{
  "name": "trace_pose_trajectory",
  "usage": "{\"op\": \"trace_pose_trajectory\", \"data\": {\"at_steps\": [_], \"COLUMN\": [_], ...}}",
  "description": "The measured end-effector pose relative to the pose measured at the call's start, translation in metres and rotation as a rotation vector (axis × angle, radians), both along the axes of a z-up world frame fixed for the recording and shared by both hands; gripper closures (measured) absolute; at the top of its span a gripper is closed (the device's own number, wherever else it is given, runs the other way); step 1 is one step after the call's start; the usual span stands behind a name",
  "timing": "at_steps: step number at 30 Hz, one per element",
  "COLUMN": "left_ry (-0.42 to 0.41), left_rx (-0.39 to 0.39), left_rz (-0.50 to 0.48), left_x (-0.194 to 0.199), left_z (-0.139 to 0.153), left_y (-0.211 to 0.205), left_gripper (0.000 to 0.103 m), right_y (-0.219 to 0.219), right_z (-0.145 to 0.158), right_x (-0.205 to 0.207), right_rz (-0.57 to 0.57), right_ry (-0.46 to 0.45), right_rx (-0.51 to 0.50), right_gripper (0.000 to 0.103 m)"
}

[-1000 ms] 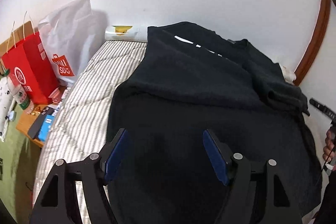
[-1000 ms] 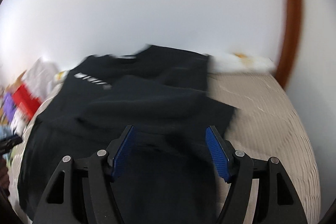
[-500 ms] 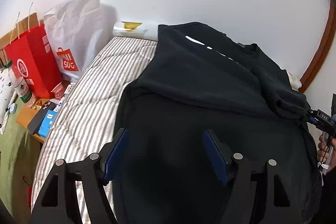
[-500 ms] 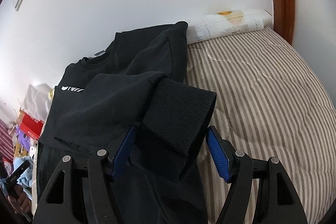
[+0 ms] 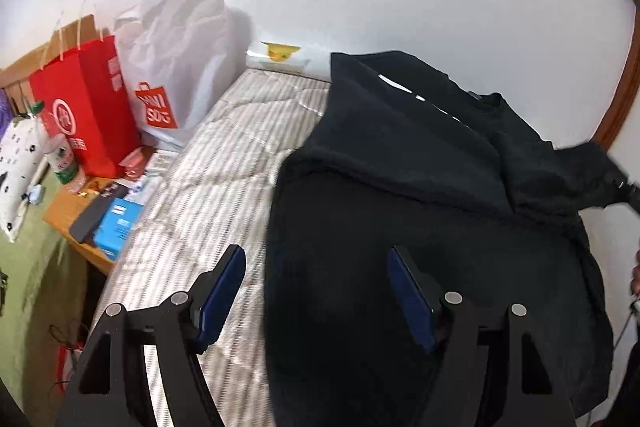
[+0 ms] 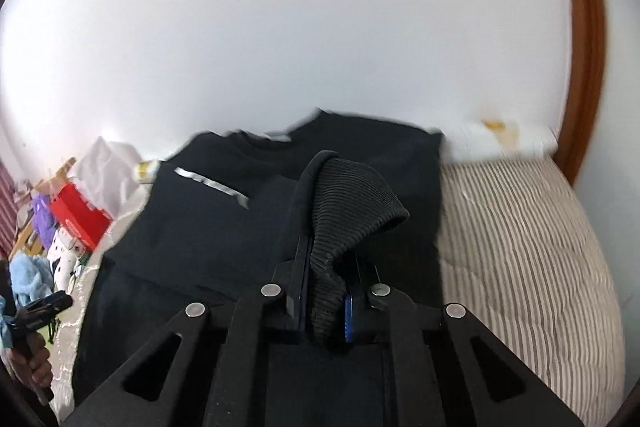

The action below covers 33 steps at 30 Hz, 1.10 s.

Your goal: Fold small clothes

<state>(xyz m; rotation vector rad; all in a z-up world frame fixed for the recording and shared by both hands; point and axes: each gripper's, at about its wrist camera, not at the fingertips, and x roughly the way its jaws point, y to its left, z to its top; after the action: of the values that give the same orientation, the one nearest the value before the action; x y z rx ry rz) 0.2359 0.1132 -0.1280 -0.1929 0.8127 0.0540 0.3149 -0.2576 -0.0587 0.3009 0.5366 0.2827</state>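
A black sweatshirt (image 5: 404,179) with a white chest print lies spread on a striped mattress (image 5: 208,163). It also shows in the right wrist view (image 6: 208,227). My left gripper (image 5: 316,291) is open and empty, hovering over the sweatshirt's lower left edge. My right gripper (image 6: 324,299) is shut on the ribbed sleeve cuff (image 6: 352,203), which stands lifted above the sweatshirt body. In the left wrist view the held sleeve (image 5: 576,175) stretches toward the right edge.
A red paper bag (image 5: 84,111) and a white shopping bag (image 5: 176,67) stand left of the mattress beside a low table (image 5: 68,223) with small items. A rolled mat (image 6: 496,143) lies against the white wall. A wooden door frame (image 6: 584,39) is at right.
My right gripper has closed on the sleeve cuff and lifted it. My left gripper has shifted left, toward the sweatshirt's edge, still open.
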Motion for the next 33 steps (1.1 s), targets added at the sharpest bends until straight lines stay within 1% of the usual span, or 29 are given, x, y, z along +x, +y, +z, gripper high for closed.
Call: {"op": "trace_pose_trajectory", "data": {"at_steps": [4, 7, 9, 11, 13, 17, 18, 19, 20, 21, 23, 25, 27, 28, 30, 31, 33], "left_ry": [-0.007, -0.012, -0.019, -0.023, -0.022, -0.019, -0.017, -0.016, -0.014, -0.013, -0.013, -0.01, -0.011, -0.015, -0.022, -0.028, -0.032], "left_rx": [-0.025, -0.039, -0.032, -0.023, -0.031, -0.045, -0.048, -0.05, -0.05, -0.049, -0.04, -0.029, -0.017, -0.01, -0.004, -0.011, -0.023], "left_rz": [0.021, 0.029, 0.034, 0.042, 0.055, 0.076, 0.078, 0.077, 0.075, 0.071, 0.054, 0.029, 0.0, -0.013, -0.029, -0.042, -0.051], "left_x": [-0.009, -0.017, -0.022, -0.026, -0.029, -0.029, -0.029, -0.028, -0.027, -0.026, -0.023, -0.014, -0.004, 0.002, 0.014, 0.025, 0.039], "left_z": [0.001, 0.001, 0.002, 0.002, 0.001, 0.0, -0.001, -0.001, -0.001, -0.001, -0.001, -0.001, 0.0, 0.002, 0.003, 0.005, 0.005], "left_y": [0.017, 0.032, 0.043, 0.05, 0.062, 0.076, 0.077, 0.077, 0.077, 0.076, 0.069, 0.058, 0.046, 0.039, 0.028, 0.02, 0.01], "left_gripper": [0.032, 0.032, 0.032, 0.032, 0.032, 0.032, 0.032, 0.032, 0.032, 0.032, 0.032, 0.032, 0.032, 0.032, 0.032, 0.032, 0.032], "right_y": [0.043, 0.087, 0.12, 0.151, 0.189, 0.255, 0.269, 0.276, 0.285, 0.287, 0.283, 0.266, 0.238, 0.215, 0.182, 0.158, 0.127], "right_z": [0.035, 0.057, 0.069, 0.076, 0.08, 0.072, 0.068, 0.064, 0.06, 0.058, 0.054, 0.049, 0.038, 0.029, 0.014, 0.002, -0.014], "right_x": [0.002, 0.009, 0.015, 0.022, 0.031, 0.057, 0.063, 0.067, 0.069, 0.069, 0.06, 0.051, 0.044, 0.041, 0.036, 0.032, 0.027], "right_rz": [0.043, 0.096, 0.141, 0.18, 0.22, 0.259, 0.265, 0.273, 0.3, 0.317, 0.334, 0.321, 0.283, 0.249, 0.187, 0.137, 0.073], "right_ry": [-0.036, -0.057, -0.068, -0.07, -0.07, -0.046, -0.038, -0.031, -0.023, -0.022, -0.045, -0.064, -0.055, -0.039, -0.012, 0.01, 0.041], "right_rx": [0.027, 0.034, 0.035, 0.03, 0.006, -0.045, -0.056, -0.059, -0.055, -0.05, -0.046, -0.06, -0.077, -0.093, -0.123, -0.154, -0.211], "right_gripper": [0.09, 0.09, 0.09, 0.09, 0.09, 0.089, 0.084, 0.074, 0.068, 0.059, 0.056, 0.051, 0.051, 0.051, 0.051, 0.051, 0.051]}}
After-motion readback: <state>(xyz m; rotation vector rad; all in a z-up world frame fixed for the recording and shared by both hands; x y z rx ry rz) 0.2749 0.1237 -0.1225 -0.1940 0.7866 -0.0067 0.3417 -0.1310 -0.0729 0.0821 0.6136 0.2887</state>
